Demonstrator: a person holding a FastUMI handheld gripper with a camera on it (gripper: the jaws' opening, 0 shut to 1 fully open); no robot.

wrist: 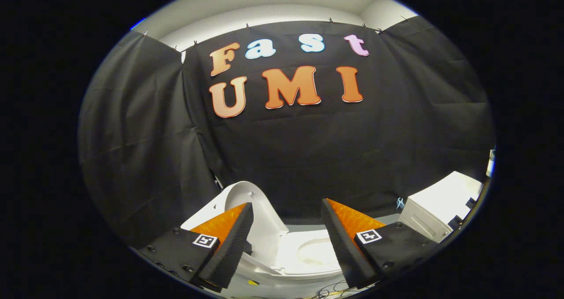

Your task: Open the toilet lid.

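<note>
A white toilet (304, 263) stands low, just beyond my fingertips. Its lid (253, 202) is raised, standing up and leaning away to the left, partly behind the left finger (233, 241). The seat (288, 244) lies flat over the bowl opening (315, 251), which shows in the gap between the fingers. My gripper (287, 204) is open, held above the toilet, with nothing between its fingers and neither finger touching the lid.
A white box-shaped unit (440, 202) stands to the right of the toilet, beyond the right finger (348, 241). Thin cables (335, 288) lie on the floor in front of the toilet. Black cloth walls close the booth behind and on both sides.
</note>
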